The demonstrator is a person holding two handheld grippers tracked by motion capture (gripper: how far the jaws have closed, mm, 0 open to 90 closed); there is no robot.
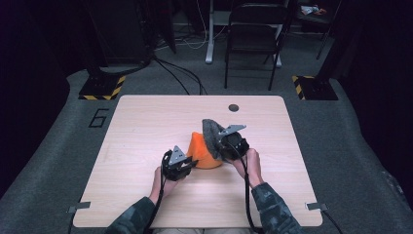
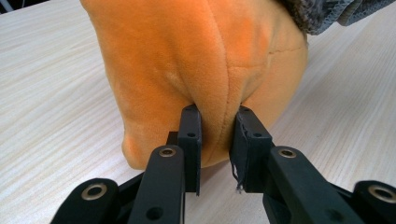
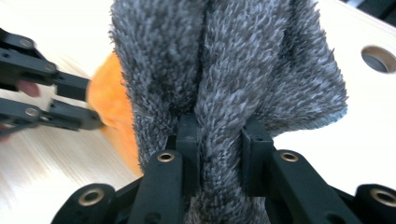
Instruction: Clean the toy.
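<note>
**Grey cloth being drawn off orange plush**

High view: orange plush (image 1: 204, 152) on the table (image 1: 141, 122), nearer the person's edge than the round hole (image 1: 233, 107) at the far side. Left gripper (image 1: 191, 163) low at the plush's near-left corner, touching it. Right gripper (image 1: 220, 144) at the plush's right, raised and tilted, carrying a grey cloth (image 1: 211, 132) that stands above and against the plush's right flank. A chair (image 1: 255, 34) well beyond the table on the floor.

Left gripper view: jaws pinched on a fold of the plush (image 2: 205, 70), fabric bulging between the pads, so clamped on the plush and pinning it to the tabletop. Edge of the grey cloth (image 2: 322, 14) hanging over the plush's upper right.

Right gripper view: jaws squeezed on a thick ridge of the cloth (image 3: 224, 74), pile pressed in on both sides. Plush (image 3: 112, 112) just behind the cloth to its left, with the left gripper (image 3: 95, 105) biting its edge. Hole (image 3: 379, 58) off beyond the cloth.

Step in hand, by judgement: holding the plush down with one tool while separating or repositioning the cloth with the other. Next move probably calls for keeping the left clamp firm and carrying the cloth clear of the plush, or draping it across, without dragging the plush along; which of the two, not settled from these pictures.
</note>
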